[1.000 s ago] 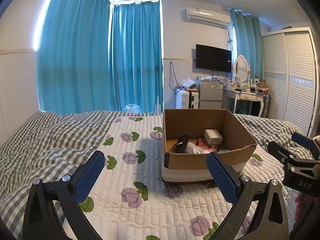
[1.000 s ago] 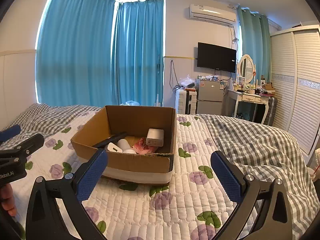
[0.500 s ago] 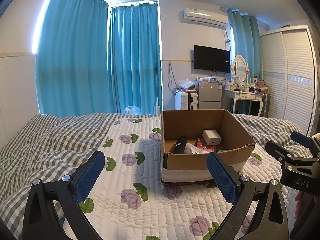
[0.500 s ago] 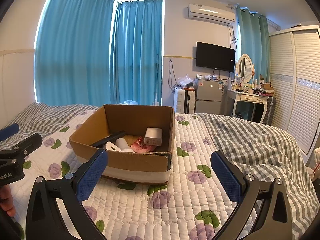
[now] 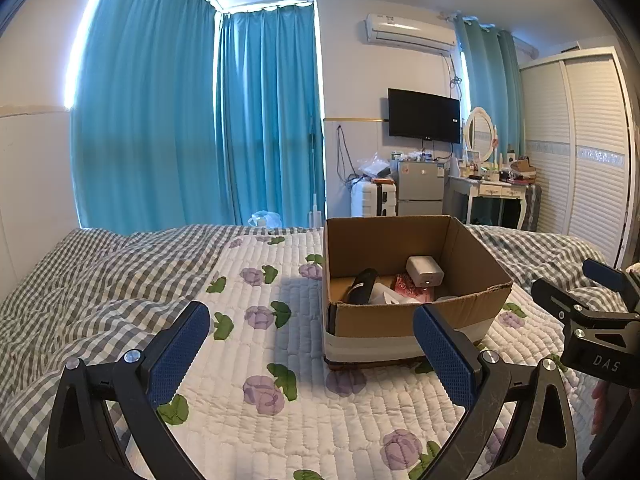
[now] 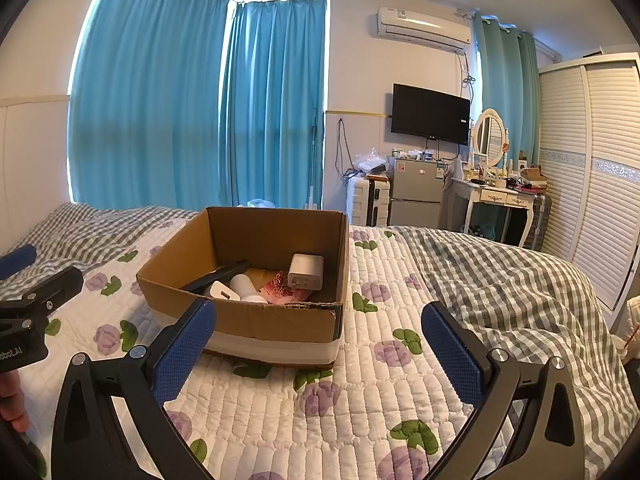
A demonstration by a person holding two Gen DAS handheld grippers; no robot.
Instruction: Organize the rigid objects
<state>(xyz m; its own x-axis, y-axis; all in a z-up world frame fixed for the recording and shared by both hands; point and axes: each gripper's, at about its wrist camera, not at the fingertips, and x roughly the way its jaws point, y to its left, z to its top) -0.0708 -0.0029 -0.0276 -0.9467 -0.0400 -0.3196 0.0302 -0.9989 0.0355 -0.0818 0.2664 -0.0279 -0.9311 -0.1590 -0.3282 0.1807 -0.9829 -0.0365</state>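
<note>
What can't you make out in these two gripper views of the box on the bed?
- Cardboard box floor: in both views, its near wall hides the bottoms of the items.
- Black object in the box: lower end is hidden by the near wall in the left view, so I can't tell what it is.
- White adapter: label print too small to read.
- Dressing table clutter: too small to identify.

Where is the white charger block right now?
The charger is inside the cardboard box on the bed, near the box's right wall in the right wrist view, propped on a red thing.
</note>
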